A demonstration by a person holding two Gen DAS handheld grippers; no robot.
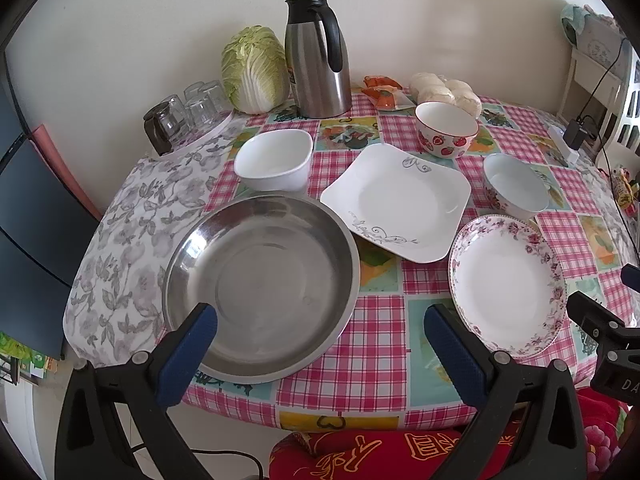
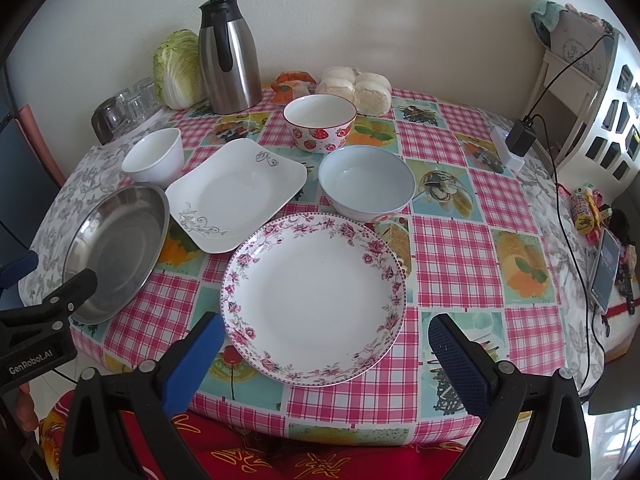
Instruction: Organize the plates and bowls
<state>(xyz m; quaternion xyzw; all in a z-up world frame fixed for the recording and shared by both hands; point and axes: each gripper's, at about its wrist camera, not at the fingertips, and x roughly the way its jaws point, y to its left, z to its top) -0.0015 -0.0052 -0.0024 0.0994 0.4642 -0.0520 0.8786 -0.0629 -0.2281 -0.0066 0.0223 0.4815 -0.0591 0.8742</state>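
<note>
Evidently we are starting: nothing stacked yet. Left hand-held gripper [image 1: 320, 320] hovering released above round stainless steel pan [image 1: 260, 288]; right hand-held gripper [image 2: 324, 332] hovering released above round pink-floral plate [image 2: 314, 300]. All dishes lying apart on checkered table [image 2: 452, 256]. Next: gripping plate rim, stacking.

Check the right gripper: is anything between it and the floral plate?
Nothing visible. The right gripper is open, and the floral plate lies straight ahead on the table, its near rim between the fingers. The blue bowl sits beyond it.
</note>
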